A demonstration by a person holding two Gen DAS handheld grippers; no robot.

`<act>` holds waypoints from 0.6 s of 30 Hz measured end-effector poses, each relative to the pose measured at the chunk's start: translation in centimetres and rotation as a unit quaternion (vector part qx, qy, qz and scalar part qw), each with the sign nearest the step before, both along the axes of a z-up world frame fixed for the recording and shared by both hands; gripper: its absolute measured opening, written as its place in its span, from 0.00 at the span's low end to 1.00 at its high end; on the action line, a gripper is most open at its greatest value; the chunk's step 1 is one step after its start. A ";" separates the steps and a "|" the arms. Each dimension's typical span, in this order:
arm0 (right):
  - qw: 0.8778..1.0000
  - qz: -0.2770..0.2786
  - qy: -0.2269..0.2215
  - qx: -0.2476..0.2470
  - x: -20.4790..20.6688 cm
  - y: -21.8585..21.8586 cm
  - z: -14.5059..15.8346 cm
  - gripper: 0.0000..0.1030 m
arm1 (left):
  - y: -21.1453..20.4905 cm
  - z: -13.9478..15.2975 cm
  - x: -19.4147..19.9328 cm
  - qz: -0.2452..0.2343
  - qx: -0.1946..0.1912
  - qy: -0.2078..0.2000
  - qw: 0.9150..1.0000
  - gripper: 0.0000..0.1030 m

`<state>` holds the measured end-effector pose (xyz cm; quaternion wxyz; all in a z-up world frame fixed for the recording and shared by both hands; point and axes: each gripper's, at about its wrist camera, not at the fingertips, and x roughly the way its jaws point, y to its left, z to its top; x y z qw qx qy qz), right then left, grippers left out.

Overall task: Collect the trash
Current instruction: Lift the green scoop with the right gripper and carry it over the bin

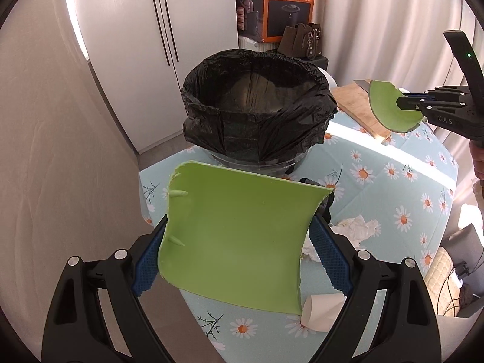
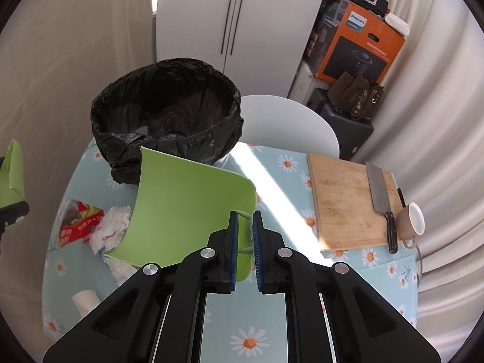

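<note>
My left gripper [image 1: 239, 230] is shut on a broken green plastic piece [image 1: 236, 236], held above the table in front of the bin. My right gripper [image 2: 245, 227] is shut on a second green plastic piece [image 2: 184, 211]; in the left wrist view that piece [image 1: 390, 107] and the right gripper [image 1: 402, 103] hang to the right of the bin. The bin [image 1: 257, 106], lined with a black bag, stands at the table's far end; it also shows in the right wrist view [image 2: 166, 112]. The left-held piece shows at the right wrist view's left edge [image 2: 12, 175].
Crumpled white tissue [image 2: 113, 227], a red snack wrapper [image 2: 75, 220] and a paper cup [image 2: 86, 301] lie on the daisy tablecloth [image 2: 378, 287]. A cutting board [image 2: 348, 202] carries a cleaver [image 2: 379, 193]; a beige cup [image 2: 411, 220] stands beside it. A white chair [image 2: 287, 121] stands behind the table.
</note>
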<state>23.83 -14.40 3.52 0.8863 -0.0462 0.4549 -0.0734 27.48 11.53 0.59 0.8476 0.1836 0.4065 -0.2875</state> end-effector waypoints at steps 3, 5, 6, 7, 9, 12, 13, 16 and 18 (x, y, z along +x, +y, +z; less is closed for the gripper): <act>0.999 0.030 -0.014 0.008 1.9 -0.2 0.6 0.08 | -1.3 1.6 1.1 0.014 0.005 -0.017 1.000 0.85; 0.998 0.048 -0.026 0.021 3.4 -0.4 1.0 0.08 | -2.1 2.6 2.0 0.024 0.006 -0.022 0.999 0.85; 0.998 0.054 -0.032 0.024 4.2 -0.7 1.2 0.08 | -2.4 2.9 2.5 0.027 0.005 -0.021 0.999 0.85; 0.997 0.058 -0.037 0.027 5.1 -1.0 1.3 0.08 | -2.9 3.2 3.1 0.029 0.004 -0.015 0.999 0.85; 0.997 0.063 -0.040 0.028 6.8 -1.6 1.4 0.08 | -3.8 3.6 4.3 0.034 0.012 -0.012 0.999 0.85; 0.996 0.076 -0.043 0.033 9.3 -2.5 1.4 0.08 | -5.1 4.2 5.7 0.032 0.019 -0.011 0.999 0.85; 0.995 0.079 -0.044 0.032 10.0 -2.7 1.4 0.08 | -5.6 4.4 6.1 0.032 0.026 -0.015 0.999 0.85; 0.994 0.090 -0.050 0.030 12.2 -3.1 1.3 0.08 | -7.3 4.5 7.3 0.030 0.039 -0.025 0.998 0.85; 0.993 0.096 -0.052 0.035 13.5 -3.3 1.3 0.08 | -8.2 4.5 8.3 0.032 0.036 -0.022 0.999 0.85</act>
